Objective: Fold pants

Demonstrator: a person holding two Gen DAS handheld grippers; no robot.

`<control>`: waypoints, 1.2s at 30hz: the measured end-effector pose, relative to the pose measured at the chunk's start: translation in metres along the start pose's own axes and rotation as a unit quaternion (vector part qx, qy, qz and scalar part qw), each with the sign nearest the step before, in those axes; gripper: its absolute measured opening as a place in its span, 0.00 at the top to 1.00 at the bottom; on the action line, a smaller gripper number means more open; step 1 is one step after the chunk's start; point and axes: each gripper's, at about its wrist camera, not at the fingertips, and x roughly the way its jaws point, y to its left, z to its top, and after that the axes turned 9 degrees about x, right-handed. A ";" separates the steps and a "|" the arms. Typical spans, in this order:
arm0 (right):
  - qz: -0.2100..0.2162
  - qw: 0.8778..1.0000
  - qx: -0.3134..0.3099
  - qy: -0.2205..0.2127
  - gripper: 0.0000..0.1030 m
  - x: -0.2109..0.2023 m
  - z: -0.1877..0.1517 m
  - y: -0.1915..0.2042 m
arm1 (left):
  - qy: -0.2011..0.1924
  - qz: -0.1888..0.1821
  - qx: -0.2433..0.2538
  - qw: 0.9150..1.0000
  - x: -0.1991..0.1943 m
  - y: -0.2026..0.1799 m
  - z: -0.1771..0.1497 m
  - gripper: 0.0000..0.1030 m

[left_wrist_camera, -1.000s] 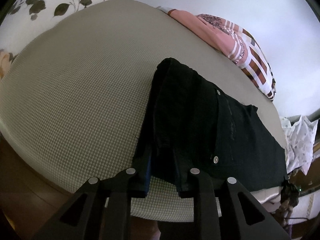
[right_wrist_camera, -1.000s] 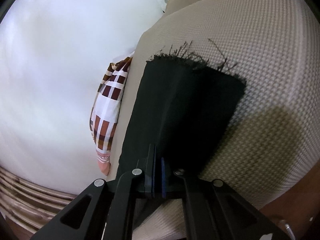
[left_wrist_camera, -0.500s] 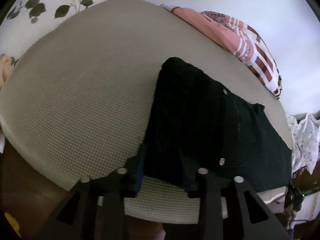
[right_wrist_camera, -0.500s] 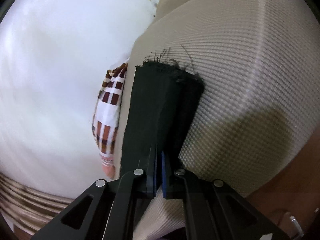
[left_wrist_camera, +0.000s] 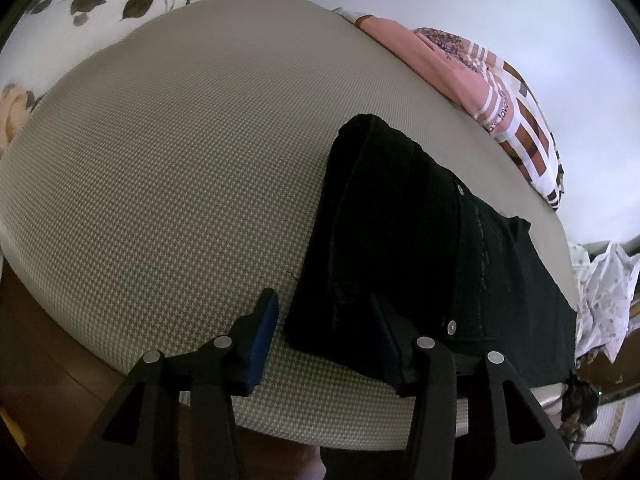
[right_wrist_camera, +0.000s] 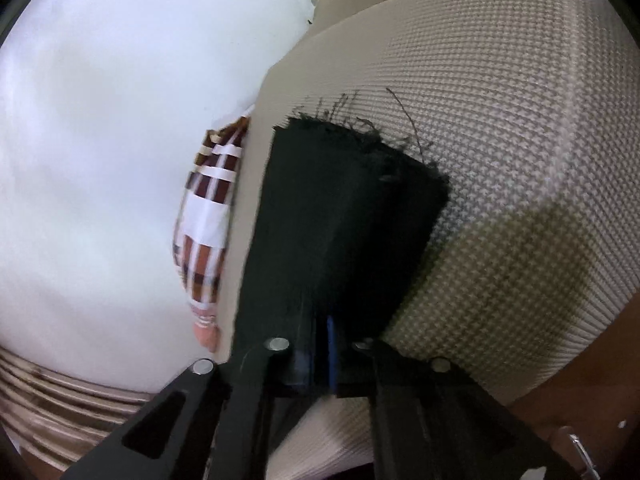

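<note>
Black pants [left_wrist_camera: 420,248] are lying folded lengthwise on a bed [left_wrist_camera: 180,168] covered in a beige houndstooth-weave sheet, the waistband end with its two metal buttons [left_wrist_camera: 452,325] sitting near the bed's front edge in the left wrist view. The left gripper [left_wrist_camera: 324,328] is standing released over that corner, its jaws having just been opening; the left blue pad [left_wrist_camera: 262,340] is hanging clear over bare sheet, while the right finger is lying against the dark cloth, and a fold of the pants is sitting between the two without being pinched. In the right wrist view, the right gripper [right_wrist_camera: 320,354] is clenching the other end of the pants [right_wrist_camera: 340,232], its blue pads pressed almost together on the fabric, and the frayed hem [right_wrist_camera: 360,132] is trailing loose threads onto the sheet beyond. A pink, white and brown checked pillow [left_wrist_camera: 500,108] is resting along the far side of the bed against a pale wall, well apart from the pants. A floral-print cloth [left_wrist_camera: 100,4] is showing past the head of the bed, and a crumpled white patterned cloth [left_wrist_camera: 604,292] is bunching at the bed's right end.
</note>
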 end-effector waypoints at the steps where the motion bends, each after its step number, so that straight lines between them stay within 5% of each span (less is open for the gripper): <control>1: 0.001 1.000 0.002 -0.003 0.95 -0.003 -0.002 0.000 | 0.001 0.000 0.000 1.000 0.000 0.000 0.000 0.52; 8: -0.027 0.999 -0.016 -0.009 0.99 -0.013 -0.006 -0.001 | -0.002 0.001 0.012 1.000 0.001 -0.001 0.002 0.51; 17: 0.003 1.000 0.016 0.000 0.98 -0.017 0.001 -0.012 | -0.010 -0.003 0.006 1.000 0.001 0.004 -0.001 0.45; 22: -0.038 0.998 0.010 -0.055 0.88 -0.049 0.006 -0.002 | -0.021 -0.007 0.008 1.000 -0.003 0.002 -0.001 0.44; 25: -0.055 0.994 -0.039 -0.091 0.88 -0.064 0.002 0.029 | -0.055 -0.007 0.016 0.998 -0.015 0.000 -0.004 0.44; 28: -0.028 0.990 -0.129 -0.047 0.87 -0.044 -0.018 0.084 | -0.073 0.000 0.013 0.997 -0.022 -0.005 -0.001 0.44; 30: -0.007 0.976 -0.218 0.018 0.77 -0.011 -0.046 0.131 | -0.085 0.003 0.004 0.996 -0.029 -0.009 0.000 0.44; 32: 0.001 0.942 -0.321 0.100 0.58 0.036 -0.087 0.178 | -0.103 0.015 -0.003 0.995 -0.039 -0.014 0.000 0.44; 36: 0.030 0.866 -0.449 0.217 0.57 0.126 -0.166 0.237 | -0.127 0.003 -0.025 0.992 -0.055 -0.019 -0.002 0.39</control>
